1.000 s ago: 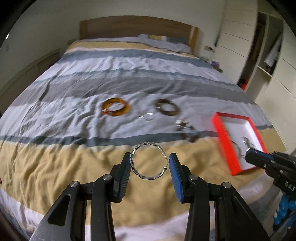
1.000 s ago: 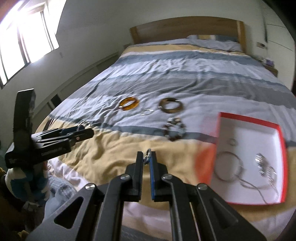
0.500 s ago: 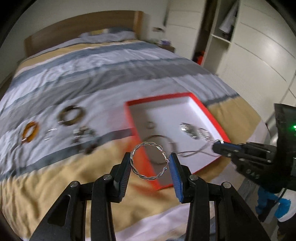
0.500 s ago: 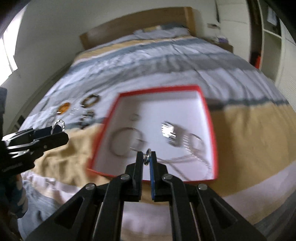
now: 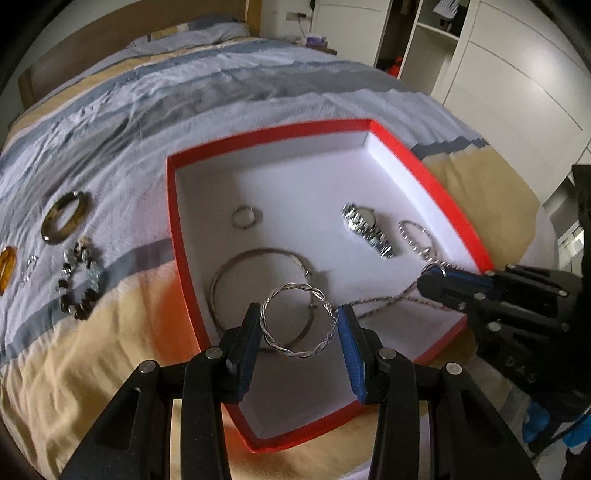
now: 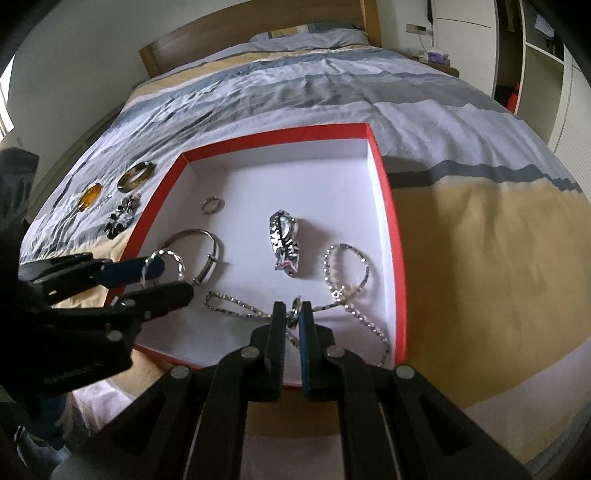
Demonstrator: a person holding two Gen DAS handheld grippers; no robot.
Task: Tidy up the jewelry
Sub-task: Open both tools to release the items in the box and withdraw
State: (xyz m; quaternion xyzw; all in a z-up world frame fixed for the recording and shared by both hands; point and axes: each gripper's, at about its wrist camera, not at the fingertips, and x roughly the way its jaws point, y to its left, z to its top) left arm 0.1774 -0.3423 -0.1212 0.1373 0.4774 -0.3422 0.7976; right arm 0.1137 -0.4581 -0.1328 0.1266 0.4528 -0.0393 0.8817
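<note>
My left gripper [image 5: 297, 325] is shut on a twisted silver bangle [image 5: 295, 319] and holds it above the near left part of the red box [image 5: 266, 138]. My right gripper [image 6: 294, 314] is shut on a small silver ring [image 6: 294, 312] above the box's near edge [image 6: 386, 192]. Inside the box lie a plain silver bangle [image 5: 243, 273], a small ring [image 5: 243, 217], a silver watch [image 5: 364, 227] and a silver chain [image 6: 347, 280]. The right gripper shows in the left wrist view [image 5: 432, 278]; the left gripper shows in the right wrist view [image 6: 166, 273].
On the striped bedspread left of the box lie a brown bangle [image 5: 64, 217], an amber bangle [image 5: 5, 264], a dark beaded bracelet [image 5: 79, 280] and a small thin silver piece [image 5: 27, 267]. White wardrobes [image 5: 517, 74] stand to the right; the wooden headboard [image 6: 251, 27] is at the far end.
Both grippers have swung right from the loose jewelry on the bed to above the red box and moved closer to it, each holding its piece.
</note>
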